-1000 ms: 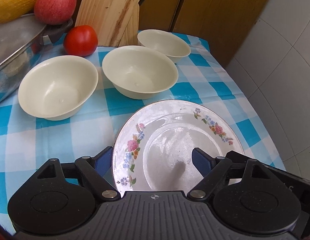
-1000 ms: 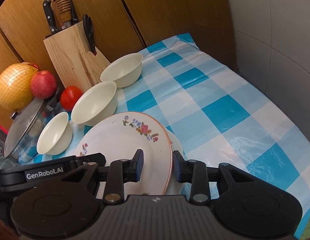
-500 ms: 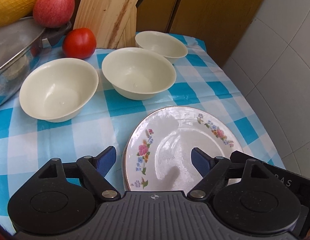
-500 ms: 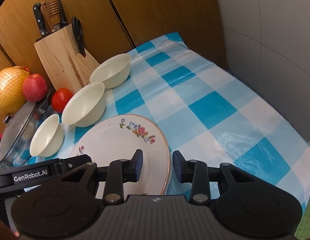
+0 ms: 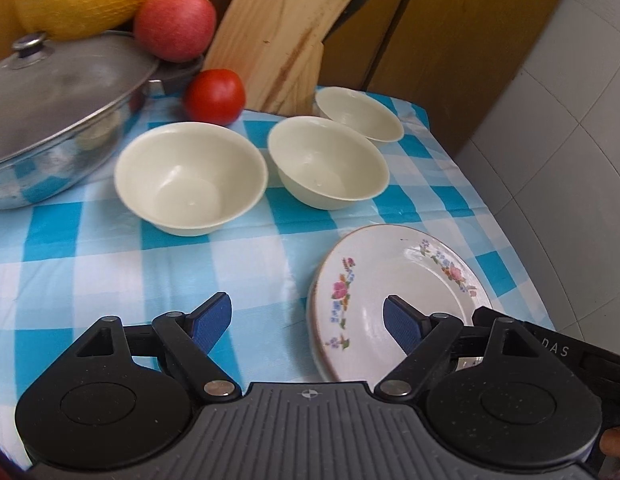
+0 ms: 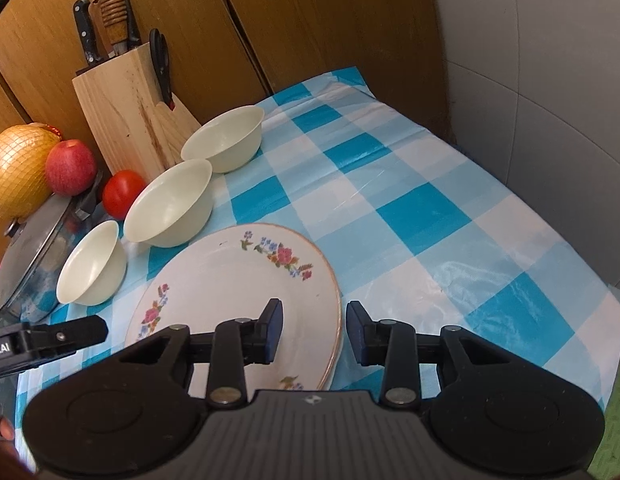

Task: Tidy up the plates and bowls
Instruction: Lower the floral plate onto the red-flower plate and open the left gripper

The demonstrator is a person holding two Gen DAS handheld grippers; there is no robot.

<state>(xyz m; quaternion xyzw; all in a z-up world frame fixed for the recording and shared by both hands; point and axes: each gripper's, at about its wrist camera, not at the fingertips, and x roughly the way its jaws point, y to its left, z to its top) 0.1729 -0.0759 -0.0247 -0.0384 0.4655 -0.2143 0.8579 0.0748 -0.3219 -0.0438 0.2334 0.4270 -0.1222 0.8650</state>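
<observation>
With the right gripper [image 6: 312, 330] spread astride the rim of the stacked floral plates [image 6: 230, 280] near the desk [image 6: 430, 216] edge and the left gripper [image 5: 308, 320] spread too, a careless nudge might push them off

Wooden cabinet doors [image 6: 310, 20] back the blue-checked tablecloth [image 6: 422, 216]; grey tiled wall [image 6: 550, 100] stands right.

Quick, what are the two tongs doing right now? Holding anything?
Left tongs: open, holding nothing.
Right tongs: open around the plate's edge, not gripping it.
</observation>
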